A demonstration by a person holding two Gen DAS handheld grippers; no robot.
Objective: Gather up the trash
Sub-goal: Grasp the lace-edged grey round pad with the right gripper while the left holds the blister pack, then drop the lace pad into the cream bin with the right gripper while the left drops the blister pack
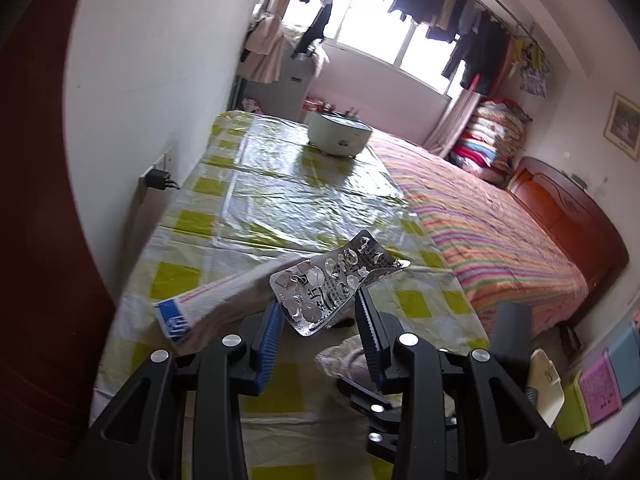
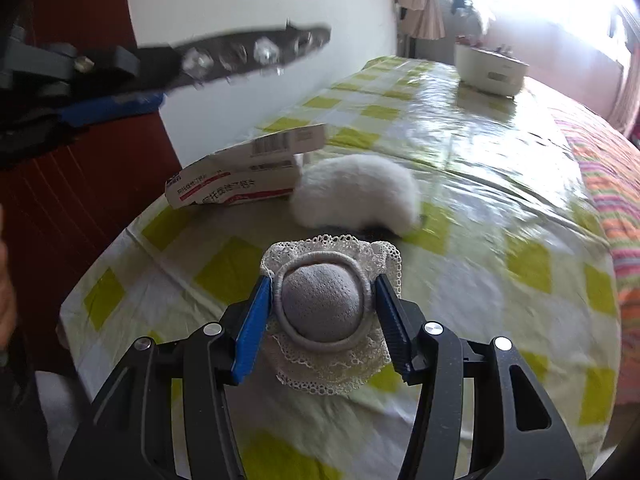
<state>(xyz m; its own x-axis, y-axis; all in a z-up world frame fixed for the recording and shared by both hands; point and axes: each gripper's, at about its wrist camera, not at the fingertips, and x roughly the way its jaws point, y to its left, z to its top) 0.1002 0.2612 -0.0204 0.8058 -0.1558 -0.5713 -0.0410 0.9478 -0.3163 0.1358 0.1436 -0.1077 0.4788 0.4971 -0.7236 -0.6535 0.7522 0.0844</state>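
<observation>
My left gripper (image 1: 320, 300) is shut on a silver, used blister pack (image 1: 332, 280), held above the checked tablecloth (image 1: 280, 184). The same blister pack (image 2: 248, 52) shows edge-on at the top left of the right wrist view. My right gripper (image 2: 320, 292) points down at the table. Its blue pads touch both sides of a round grey cushion with a lace rim (image 2: 320, 304). A torn white medicine box (image 2: 244, 176) lies beyond it, beside a white fluffy clump (image 2: 356, 196). The box (image 1: 208, 300) also lies under the left fingers.
A white round pot (image 1: 340, 132) stands at the table's far end. A bed with a striped sheet (image 1: 500, 232) adjoins the table on the right. A dark red door (image 1: 40, 240) and a wall with a plugged-in charger (image 1: 158, 178) are on the left.
</observation>
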